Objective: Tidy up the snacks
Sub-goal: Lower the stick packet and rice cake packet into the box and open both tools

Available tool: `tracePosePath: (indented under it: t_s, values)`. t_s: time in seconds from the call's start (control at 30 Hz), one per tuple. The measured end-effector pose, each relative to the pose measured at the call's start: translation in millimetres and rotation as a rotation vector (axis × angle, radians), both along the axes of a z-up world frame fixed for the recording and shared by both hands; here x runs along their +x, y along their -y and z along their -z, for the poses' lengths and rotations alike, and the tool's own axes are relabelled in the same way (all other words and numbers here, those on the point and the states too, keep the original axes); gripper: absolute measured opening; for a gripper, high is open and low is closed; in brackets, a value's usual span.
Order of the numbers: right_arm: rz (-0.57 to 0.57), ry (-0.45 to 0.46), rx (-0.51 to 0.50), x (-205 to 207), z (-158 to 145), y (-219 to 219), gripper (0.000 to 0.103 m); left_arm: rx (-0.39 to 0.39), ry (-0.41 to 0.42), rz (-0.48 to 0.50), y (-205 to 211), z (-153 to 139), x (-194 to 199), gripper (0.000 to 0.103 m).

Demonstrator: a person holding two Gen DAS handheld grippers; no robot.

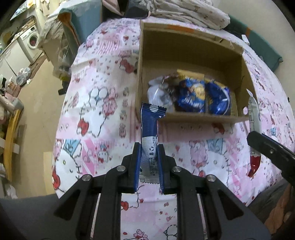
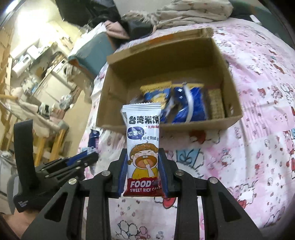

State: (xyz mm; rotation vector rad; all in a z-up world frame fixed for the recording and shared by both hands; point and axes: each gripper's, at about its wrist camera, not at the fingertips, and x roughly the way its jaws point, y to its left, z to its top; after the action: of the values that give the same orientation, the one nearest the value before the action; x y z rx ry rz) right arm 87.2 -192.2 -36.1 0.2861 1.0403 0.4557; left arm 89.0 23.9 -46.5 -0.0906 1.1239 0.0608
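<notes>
A pink cartoon-print bedsheet point(image 1: 95, 114) covers the surface under both grippers, in a cluttered room.

Nearest in the left wrist view, the left gripper point(image 1: 149, 153) pinches a narrow blue and white snack bar point(image 1: 149, 127) between its blue pads; the bar stands upright above the sheet, its top edge overlapping the near left corner of the box. At the right edge of that view the right gripper point(image 1: 258, 142) shows with its packet edge-on.

In the right wrist view, the right gripper point(image 2: 143, 157) is closed on a white rice cake packet point(image 2: 142, 140) with a cartoon child and a red bottom band, held upright just in front of the box.

Beyond both sits an open cardboard box point(image 1: 193, 49) on the sheet. Inside it lie blue snack bags point(image 1: 201, 97) side by side, a clear wrapped item point(image 1: 158, 92) at their left, and a stack of crackers point(image 2: 215, 105) at the right wall.

Farther back, rumpled bedding point(image 1: 184, 11) lies piled behind the box, and a washing machine point(image 1: 32, 39) stands off to the left.
</notes>
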Motion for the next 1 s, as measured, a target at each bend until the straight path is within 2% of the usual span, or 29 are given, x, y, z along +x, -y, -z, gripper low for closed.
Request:
tracePosePath:
  t_s: [0.3, 0.47, 0.63, 1.0]
  values:
    - [0.092, 0.054, 0.055, 38.3, -18.8, 30.4, 0.033, 0.021, 0.079, 0.043, 9.6, -38.4, 34.8, 0.014]
    - [0.133, 0.045, 0.062, 63.1, -20.6, 48.8, 0.033, 0.029, 0.103, 0.051, 11.7, -45.8, 57.3, 0.014]
    - [0.152, 0.048, 0.056, 88.6, -18.8, 55.8, 0.033, 0.022, 0.102, 0.048, 13.0, -40.6, 80.0, 0.014]
    - [0.187, -0.057, 0.084, 123.2, 13.5, 58.8, 0.033, -0.018, 0.045, 0.035, 17.3, -3.3, 110.9, 0.014]
